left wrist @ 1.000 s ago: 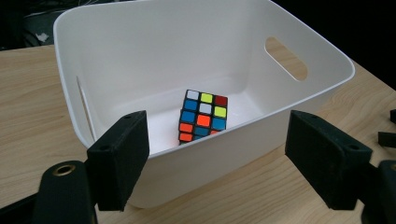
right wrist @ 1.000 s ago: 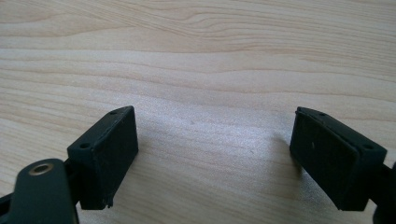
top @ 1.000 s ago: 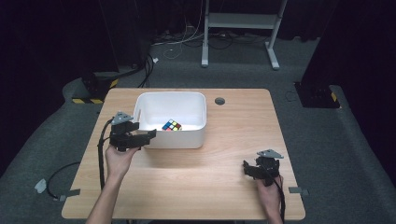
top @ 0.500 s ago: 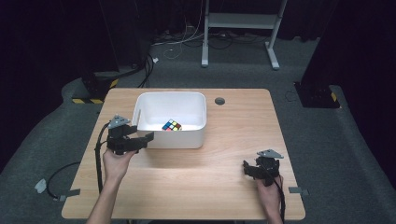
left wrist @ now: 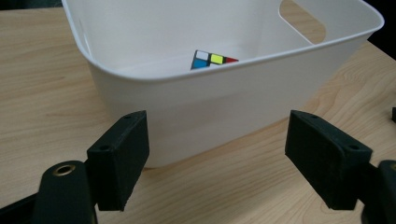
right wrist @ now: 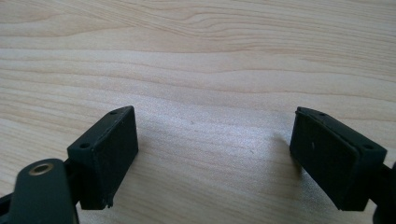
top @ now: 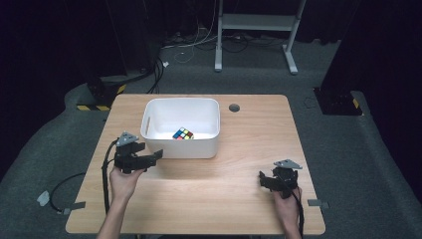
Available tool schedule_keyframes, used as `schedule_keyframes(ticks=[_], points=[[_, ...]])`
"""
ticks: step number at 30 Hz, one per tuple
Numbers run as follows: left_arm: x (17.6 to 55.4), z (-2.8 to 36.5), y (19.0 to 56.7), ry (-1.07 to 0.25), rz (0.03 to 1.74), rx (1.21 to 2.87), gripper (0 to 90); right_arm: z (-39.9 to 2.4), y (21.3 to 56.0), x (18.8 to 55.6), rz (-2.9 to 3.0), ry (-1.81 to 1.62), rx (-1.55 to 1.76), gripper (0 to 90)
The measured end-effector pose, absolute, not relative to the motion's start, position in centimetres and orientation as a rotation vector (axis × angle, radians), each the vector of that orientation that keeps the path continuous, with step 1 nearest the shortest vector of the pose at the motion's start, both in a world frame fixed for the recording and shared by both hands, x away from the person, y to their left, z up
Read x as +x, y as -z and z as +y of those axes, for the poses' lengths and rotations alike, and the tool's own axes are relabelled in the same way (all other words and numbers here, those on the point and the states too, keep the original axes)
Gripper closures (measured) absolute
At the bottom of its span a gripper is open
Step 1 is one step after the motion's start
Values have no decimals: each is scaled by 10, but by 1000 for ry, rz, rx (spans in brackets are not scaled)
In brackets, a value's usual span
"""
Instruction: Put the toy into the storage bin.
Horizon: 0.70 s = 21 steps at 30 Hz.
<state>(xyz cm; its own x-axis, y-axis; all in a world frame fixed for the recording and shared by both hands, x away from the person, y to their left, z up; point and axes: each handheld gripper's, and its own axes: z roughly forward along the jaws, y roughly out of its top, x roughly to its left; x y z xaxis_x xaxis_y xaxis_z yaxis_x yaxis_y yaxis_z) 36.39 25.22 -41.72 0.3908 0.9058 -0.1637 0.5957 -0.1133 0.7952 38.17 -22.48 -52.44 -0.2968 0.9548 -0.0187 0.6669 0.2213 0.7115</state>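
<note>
The puzzle cube (top: 183, 133) lies on the floor of the white tub (top: 149, 112), toward the wall nearest me and a little left of the middle. Its top shows small coloured squares; in my left gripper view the cube (left wrist: 211, 59) peeks just over the tub's near rim (left wrist: 243, 58), with white, yellow, red and blue tiles showing. Nothing touches it.

The tub sits on the wooden table (top: 239, 149), in the far left half, with a handle slot cut in its left end wall. A small dark round hole (top: 234, 107) in the tabletop lies just to the right of the tub's far corner.

My left gripper (top: 154, 157) is at the tub's near left corner, pointing along the tub's front wall, low over the table. Its jaws stand apart with only air and tabletop between them; in its own view the tub's outer wall fills the gap ahead of the pads (left wrist: 123, 154), and I cannot tell whether the left pad is touching that wall or is just short of it. It holds nothing. Its cable loops off the left edge of the table down to the floor.

My right gripper (top: 263, 180) rests well apart from the tub, near the table's front right corner. Its jaws are spread wide too, and between them I see bare wood grain, with nothing gripped.

Beyond the table are grey carpet, a white metal stand (top: 259, 22) and loose cables.
</note>
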Motion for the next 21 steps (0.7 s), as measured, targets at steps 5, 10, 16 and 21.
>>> schedule_keyframes(ticks=[5, 10, 16, 21], points=[[359, 253, 436, -472, 1331, 1834, 219, -225, 524, 382, 2044, -838, 1493, 151], [356, 254, 456, -443, 1364, 1827, 219, -225, 524, 382, 2044, -838, 1492, 151], [354, 253, 474, -459, 1393, 1841, 218, -225, 524, 382, 2044, -838, 1492, 151], [353, 252, 490, -481, 1426, 1843, 218, -225, 524, 382, 2043, -838, 1492, 151]])
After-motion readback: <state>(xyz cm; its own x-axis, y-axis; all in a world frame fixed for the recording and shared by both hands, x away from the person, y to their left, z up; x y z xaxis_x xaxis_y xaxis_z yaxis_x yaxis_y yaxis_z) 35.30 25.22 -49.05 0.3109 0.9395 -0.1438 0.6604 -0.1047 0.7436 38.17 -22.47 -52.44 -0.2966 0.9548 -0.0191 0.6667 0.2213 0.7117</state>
